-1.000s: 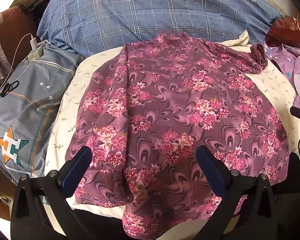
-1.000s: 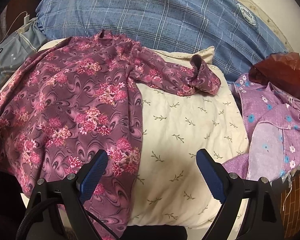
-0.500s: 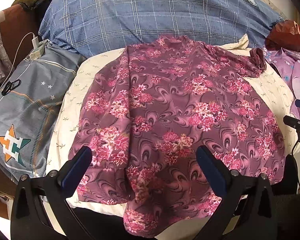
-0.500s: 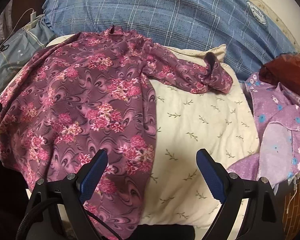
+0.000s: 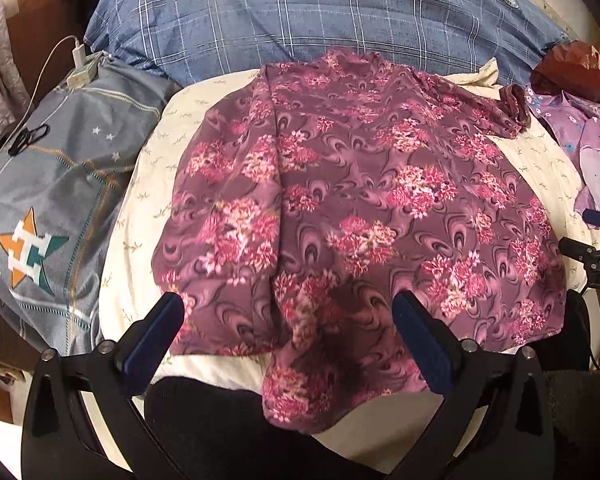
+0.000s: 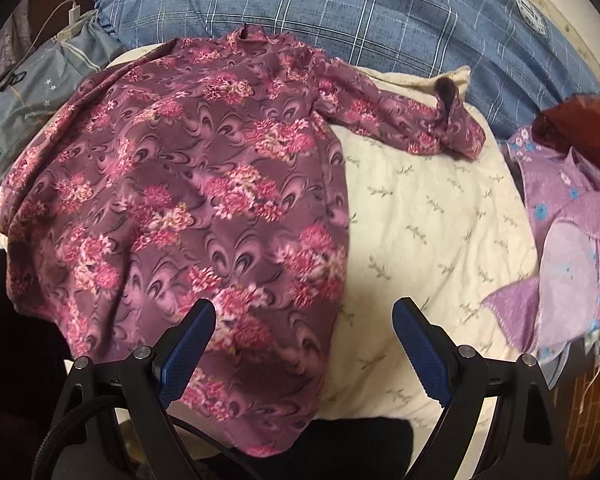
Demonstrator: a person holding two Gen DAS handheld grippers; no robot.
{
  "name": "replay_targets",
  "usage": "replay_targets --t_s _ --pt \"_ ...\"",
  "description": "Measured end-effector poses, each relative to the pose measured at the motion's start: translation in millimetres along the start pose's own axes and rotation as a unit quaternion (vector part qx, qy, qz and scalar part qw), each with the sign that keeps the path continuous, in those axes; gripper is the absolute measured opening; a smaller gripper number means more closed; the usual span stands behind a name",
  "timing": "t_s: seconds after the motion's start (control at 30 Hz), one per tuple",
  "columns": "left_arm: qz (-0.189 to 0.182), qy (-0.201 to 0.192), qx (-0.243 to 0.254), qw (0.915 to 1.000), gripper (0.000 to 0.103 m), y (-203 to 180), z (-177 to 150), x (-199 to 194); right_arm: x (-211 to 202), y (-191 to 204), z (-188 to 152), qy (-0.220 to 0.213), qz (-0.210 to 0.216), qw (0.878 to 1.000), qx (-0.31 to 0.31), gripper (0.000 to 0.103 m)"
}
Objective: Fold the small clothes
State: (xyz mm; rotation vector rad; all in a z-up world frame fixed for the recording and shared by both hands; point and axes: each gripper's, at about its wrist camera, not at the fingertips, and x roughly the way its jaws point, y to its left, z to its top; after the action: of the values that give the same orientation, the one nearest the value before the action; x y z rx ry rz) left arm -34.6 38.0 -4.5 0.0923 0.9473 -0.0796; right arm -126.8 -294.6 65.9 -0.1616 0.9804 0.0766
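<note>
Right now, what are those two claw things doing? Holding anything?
Left gripper: jaws open, holding nothing, over the blouse.
Right gripper: jaws open, holding nothing.

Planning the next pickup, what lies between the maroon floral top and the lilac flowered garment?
Only bare cream leaf-print pillow separates the maroon floral top from the lilac garment, clearest in the right wrist view.

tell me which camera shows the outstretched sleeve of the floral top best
The right wrist view: the sleeve of the floral top lies full length across the cream pillow, cuff crumpled. The left wrist view shows it only small and foreshortened near the right edge.
</note>
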Motion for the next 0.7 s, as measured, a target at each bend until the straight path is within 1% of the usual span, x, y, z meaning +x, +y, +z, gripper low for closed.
replay_targets --t_s 0.13,0.33,0.47,0.63,0.7 --pt "-0.009 0.004 -0.005 0.9999 0.103 -3 -7 -1 -8 5 -10 -0.008 0.002 1.0 0.008 0.091" --pt "-0.014 -0.004 0.007 0.9999 0.103 -11 -17 -8 -25 15 -25 -0.029 -0.004 1.0 0.009 0.091" --pt "-0.02 -0.008 0.002 0.9998 0.103 -11 -21 -12 -39 15 -33 -0.042 -0.008 0.999 0.013 0.091" --pt "-0.023 -0.01 -0.001 0.9997 0.103 -11 -25 -16 -57 14 -42 -0.066 -0.011 0.998 0.023 0.091" --pt "-0.021 -0.01 0.002 0.9997 0.103 -12 -27 -17 -65 13 -47 -0.083 -0.007 0.996 0.028 0.091"
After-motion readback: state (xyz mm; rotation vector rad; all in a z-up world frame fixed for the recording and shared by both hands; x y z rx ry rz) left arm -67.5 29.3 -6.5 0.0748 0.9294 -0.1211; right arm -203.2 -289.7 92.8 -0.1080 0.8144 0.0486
